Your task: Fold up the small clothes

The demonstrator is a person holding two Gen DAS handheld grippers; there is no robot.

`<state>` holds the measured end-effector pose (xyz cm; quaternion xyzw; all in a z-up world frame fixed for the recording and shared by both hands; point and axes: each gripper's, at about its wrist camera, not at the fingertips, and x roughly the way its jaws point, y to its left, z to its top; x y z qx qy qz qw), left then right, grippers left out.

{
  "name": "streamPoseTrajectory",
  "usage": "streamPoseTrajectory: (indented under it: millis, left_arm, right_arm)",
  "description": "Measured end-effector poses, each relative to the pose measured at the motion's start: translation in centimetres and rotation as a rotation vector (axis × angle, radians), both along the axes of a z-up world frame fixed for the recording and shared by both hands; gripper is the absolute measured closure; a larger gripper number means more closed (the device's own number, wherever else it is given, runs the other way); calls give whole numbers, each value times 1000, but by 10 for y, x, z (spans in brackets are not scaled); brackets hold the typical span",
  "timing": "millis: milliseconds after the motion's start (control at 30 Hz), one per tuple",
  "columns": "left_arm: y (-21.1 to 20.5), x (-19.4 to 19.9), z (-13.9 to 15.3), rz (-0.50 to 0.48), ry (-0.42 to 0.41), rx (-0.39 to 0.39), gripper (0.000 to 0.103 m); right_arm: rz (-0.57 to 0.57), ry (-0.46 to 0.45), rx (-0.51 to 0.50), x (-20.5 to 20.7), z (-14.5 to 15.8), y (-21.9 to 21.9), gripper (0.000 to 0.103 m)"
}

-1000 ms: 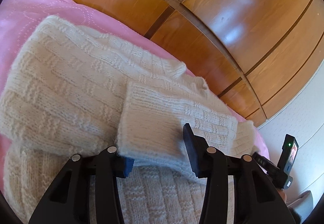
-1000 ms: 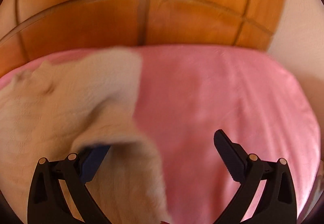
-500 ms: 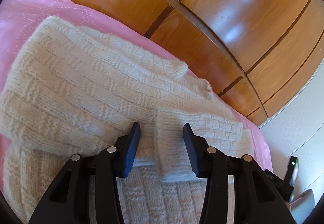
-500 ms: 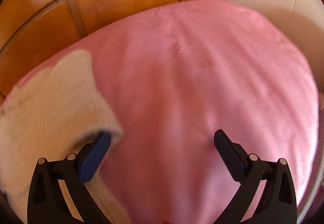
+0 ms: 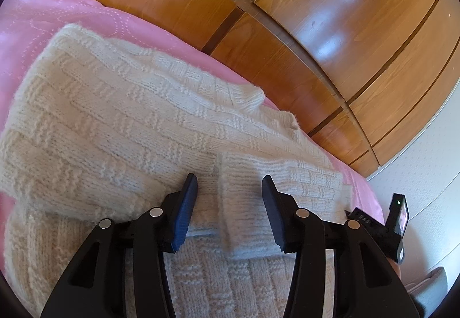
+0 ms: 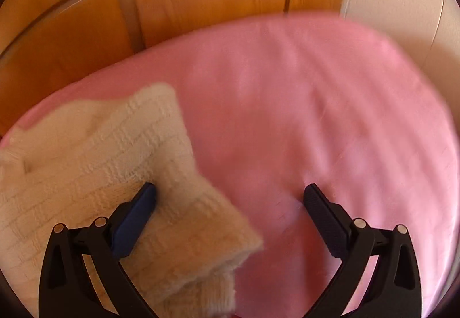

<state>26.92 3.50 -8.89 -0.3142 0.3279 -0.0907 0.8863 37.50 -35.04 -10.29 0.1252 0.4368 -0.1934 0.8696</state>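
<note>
A cream knitted sweater (image 5: 120,128) lies on a pink bedspread (image 5: 37,21). Both sleeves are folded in over its body. My left gripper (image 5: 229,185) is open just above the cuff of the folded right sleeve (image 5: 276,183) and holds nothing. In the right wrist view the sweater (image 6: 95,168) fills the lower left. My right gripper (image 6: 230,194) is open wide at the sweater's right edge, its left finger (image 6: 135,214) over the knit, its right finger (image 6: 325,217) over bare bedspread (image 6: 316,105). The view is blurred.
A wooden panelled wall (image 5: 302,10) runs behind the bed. A white wall (image 5: 425,168) stands at the right. The right gripper's body (image 5: 385,226) shows at the left wrist view's right edge.
The left gripper has let the folded sleeve down onto the sweater and its jaws stand around the cuff. The right gripper has let go of the knit and swung over the sweater's right edge.
</note>
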Motion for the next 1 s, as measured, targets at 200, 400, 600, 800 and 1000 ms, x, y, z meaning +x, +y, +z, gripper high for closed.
streamPoseTrajectory:
  millis: [200,400,600,800,1000]
  left_arm:
    - [-26,9,27,-76,53,97,57]
    - [-49,29,44,-170,97,156,93]
    - [-27,13,47,-109,79,248,93]
    - [-24,13,12,-121,77,253,90]
    - [-8,6,10,-132,43,121,81]
  right_arm:
    - [-30,-68,16,-22,4,-4,2]
    - [-38,-225,66,-64,17,-11,2]
    - [-49,-132,104,-44,10,-18,2]
    - [-46,2,-85,-18,5,6,2]
    - [-50,-28,-49,-31,4,2,2]
